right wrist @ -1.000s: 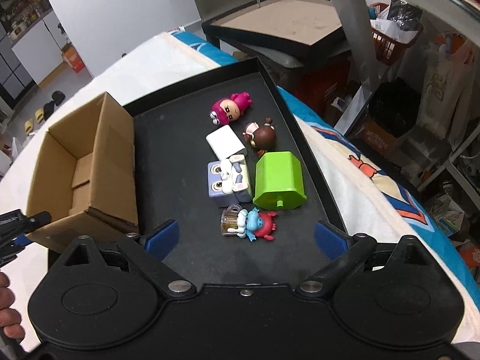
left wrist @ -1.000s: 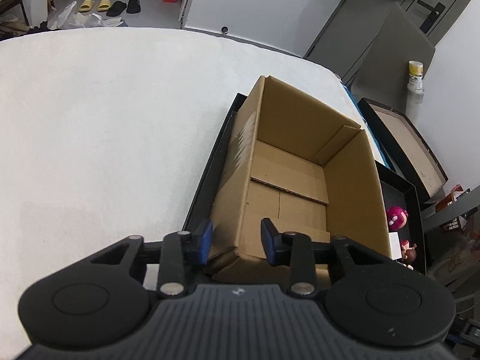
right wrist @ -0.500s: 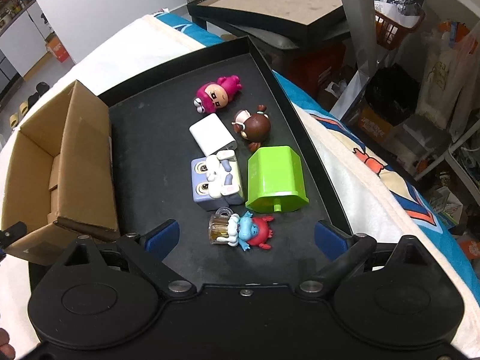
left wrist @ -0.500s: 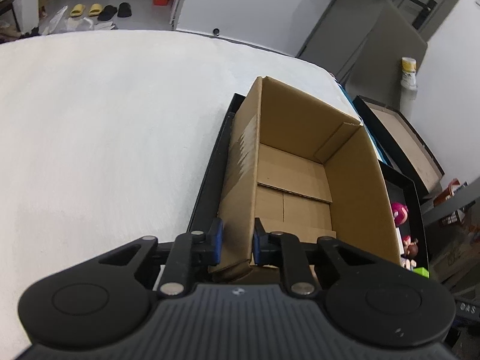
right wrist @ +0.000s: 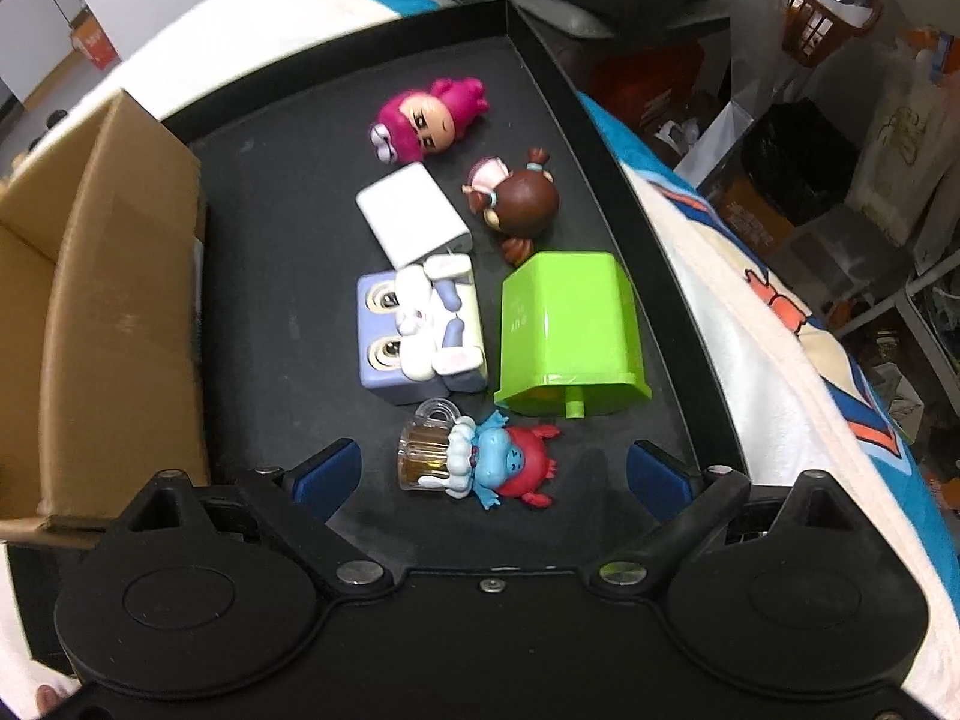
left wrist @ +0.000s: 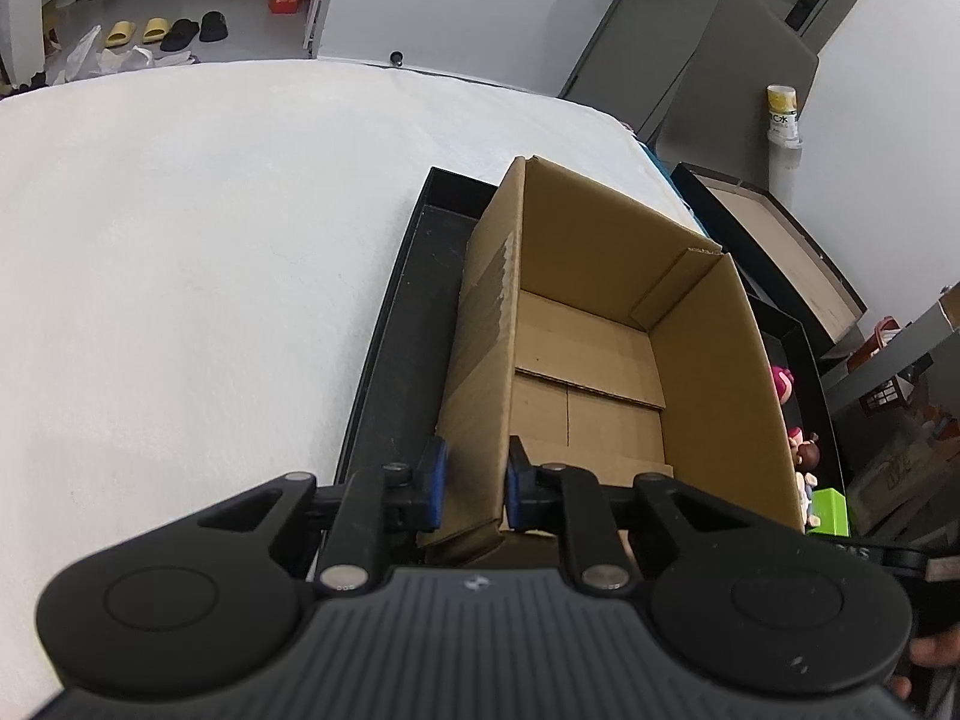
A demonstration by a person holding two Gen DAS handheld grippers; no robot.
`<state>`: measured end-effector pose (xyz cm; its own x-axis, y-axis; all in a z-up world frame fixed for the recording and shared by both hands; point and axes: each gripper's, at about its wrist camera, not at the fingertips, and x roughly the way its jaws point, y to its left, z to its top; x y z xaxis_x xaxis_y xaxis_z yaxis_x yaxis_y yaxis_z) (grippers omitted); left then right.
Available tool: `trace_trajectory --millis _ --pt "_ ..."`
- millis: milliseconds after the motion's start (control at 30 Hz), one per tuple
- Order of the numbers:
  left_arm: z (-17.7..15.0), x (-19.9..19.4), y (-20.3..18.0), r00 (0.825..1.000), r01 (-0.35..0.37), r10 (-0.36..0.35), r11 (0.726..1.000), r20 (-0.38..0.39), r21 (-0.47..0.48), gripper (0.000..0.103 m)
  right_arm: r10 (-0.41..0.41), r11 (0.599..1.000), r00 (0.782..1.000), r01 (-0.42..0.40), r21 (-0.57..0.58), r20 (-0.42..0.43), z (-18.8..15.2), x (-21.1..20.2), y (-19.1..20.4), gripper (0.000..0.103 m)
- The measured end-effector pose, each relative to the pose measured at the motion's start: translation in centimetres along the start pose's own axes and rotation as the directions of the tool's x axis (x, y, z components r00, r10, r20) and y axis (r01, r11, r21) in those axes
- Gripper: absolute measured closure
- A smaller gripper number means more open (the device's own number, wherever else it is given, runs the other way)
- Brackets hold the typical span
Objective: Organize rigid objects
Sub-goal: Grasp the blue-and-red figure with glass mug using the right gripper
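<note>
White bedding carries a black tray (right wrist: pixel 606 138); the left claw (left wrist: pixel 471 483) pinches the brown cardboard box's (left wrist: pixel 708 360) wall. Beside the box, the wide-open, empty right claw (right wrist: pixel 492 471) hovers over a blue-and-red figurine, seemingly with a mug (right wrist: pixel 480 462).

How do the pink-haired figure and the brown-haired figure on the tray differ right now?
The pink-haired figure lies nearer the tray's far end; the brown-haired figure lies closer to the green container. The pink one's face shows toward the camera; the brown one shows mostly the back of its head. The brown one's pigtails carry blue ties; the pink one shows none. Both lie on their sides on the black tray.
</note>
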<state>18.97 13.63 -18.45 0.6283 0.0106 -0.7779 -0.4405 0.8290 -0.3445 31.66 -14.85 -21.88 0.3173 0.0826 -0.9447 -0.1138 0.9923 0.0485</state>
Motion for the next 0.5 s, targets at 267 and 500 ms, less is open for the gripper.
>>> trace_trajectory --millis 267,500 --pt "-0.4 -0.4 0.3 1.0 0.01 -0.01 1.0 -0.002 -0.002 0.085 0.045 0.998 0.997 -0.043 0.039 -0.065 0.4 0.8 -0.7 0.045" --pt "-0.2 -0.6 0.3 1.0 0.01 -0.01 1.0 -0.008 0.011 0.085 0.033 0.999 0.999 -0.033 -0.016 -0.037 -0.1 -1.9 -0.3 0.045"
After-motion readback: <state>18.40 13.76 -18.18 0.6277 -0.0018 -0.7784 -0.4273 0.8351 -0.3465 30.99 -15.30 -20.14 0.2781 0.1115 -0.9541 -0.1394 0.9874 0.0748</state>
